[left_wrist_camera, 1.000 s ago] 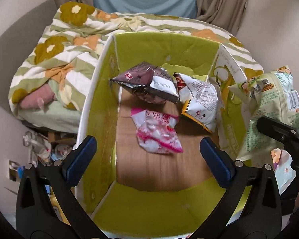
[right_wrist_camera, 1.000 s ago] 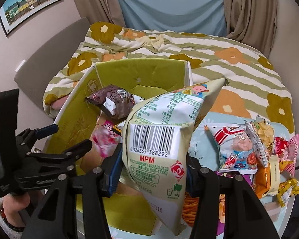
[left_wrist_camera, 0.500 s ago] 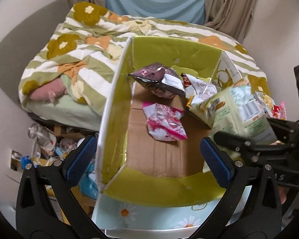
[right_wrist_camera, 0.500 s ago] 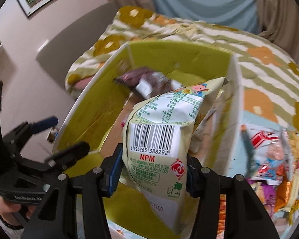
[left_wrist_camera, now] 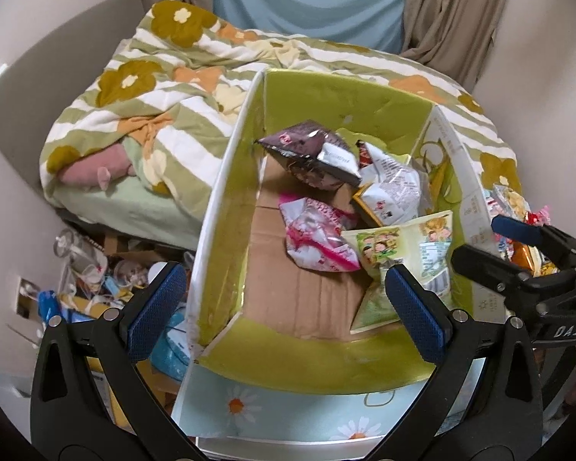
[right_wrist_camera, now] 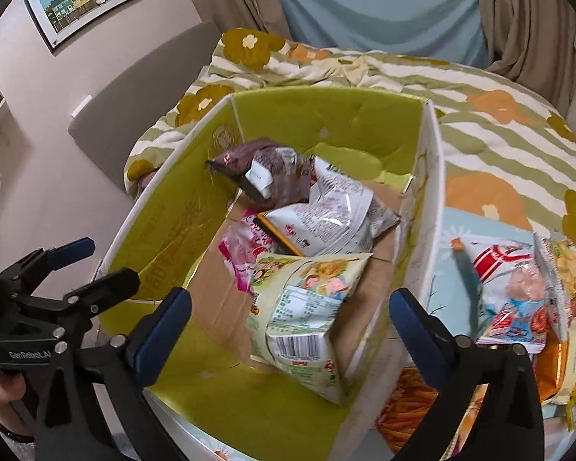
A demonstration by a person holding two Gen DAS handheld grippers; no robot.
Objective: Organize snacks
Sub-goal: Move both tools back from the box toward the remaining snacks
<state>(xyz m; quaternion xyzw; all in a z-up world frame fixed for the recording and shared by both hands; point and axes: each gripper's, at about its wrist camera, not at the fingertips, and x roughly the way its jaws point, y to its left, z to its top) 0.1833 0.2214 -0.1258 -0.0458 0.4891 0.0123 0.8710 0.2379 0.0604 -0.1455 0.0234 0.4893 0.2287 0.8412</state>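
A green-lined cardboard box [left_wrist_camera: 230, 207] [right_wrist_camera: 165, 230] holds a brown bag [left_wrist_camera: 311, 153] [right_wrist_camera: 265, 169], a white bag [left_wrist_camera: 391, 192] [right_wrist_camera: 326, 223], a pink bag [left_wrist_camera: 315, 238] [right_wrist_camera: 242, 242] and a pale green snack bag [left_wrist_camera: 403, 257] [right_wrist_camera: 303, 315] lying against the right wall. My right gripper [right_wrist_camera: 290, 330] is open above that green bag, apart from it; it also shows in the left wrist view [left_wrist_camera: 491, 242]. My left gripper [left_wrist_camera: 284, 307] is open and empty over the box's near left corner.
More snack bags [right_wrist_camera: 518, 299] lie piled on the daisy-print tabletop [right_wrist_camera: 453, 230] right of the box. A bed with a flowered quilt [left_wrist_camera: 153, 88] stands behind. Clutter [left_wrist_camera: 84, 269] lies on the floor to the left.
My right gripper carried the pale green bag over the box and opened; the bag now lies inside the box. My left gripper drew back slightly.
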